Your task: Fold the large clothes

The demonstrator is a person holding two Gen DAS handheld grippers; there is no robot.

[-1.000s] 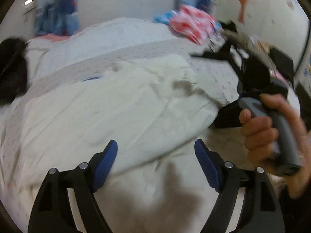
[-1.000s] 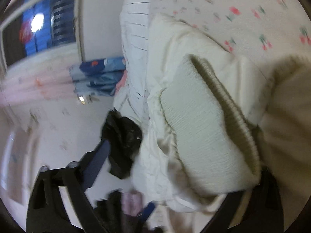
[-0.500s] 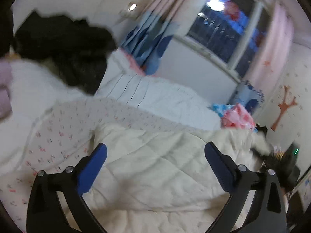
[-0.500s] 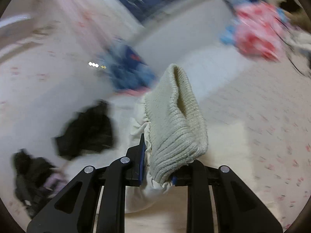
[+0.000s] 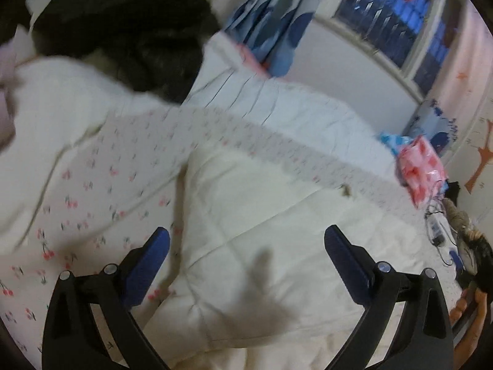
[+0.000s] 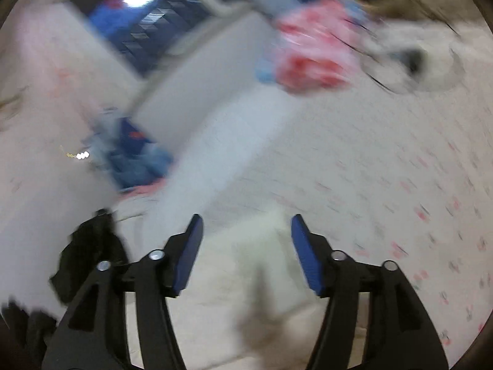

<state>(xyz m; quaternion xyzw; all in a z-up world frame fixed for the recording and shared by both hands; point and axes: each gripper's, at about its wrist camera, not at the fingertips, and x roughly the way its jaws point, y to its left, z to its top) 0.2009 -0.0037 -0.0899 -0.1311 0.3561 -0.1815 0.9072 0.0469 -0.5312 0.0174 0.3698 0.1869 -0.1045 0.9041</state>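
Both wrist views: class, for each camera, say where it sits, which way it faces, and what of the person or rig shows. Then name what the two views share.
Left wrist: on the left gripper, looking down across the cream coat on the bed toward the window; jaws wide open, a hand at the right edge.
Right wrist: on the right gripper, facing over the coat to the same wall; jaws open, blurred.
Shared: coat, bed, window, black clothes, pink bag.

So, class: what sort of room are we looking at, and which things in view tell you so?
Most likely a bedroom. A cherry-print bedsheet covers a wide soft surface with a cream quilted garment spread on it, and a window with blue patterned curtains stands behind.
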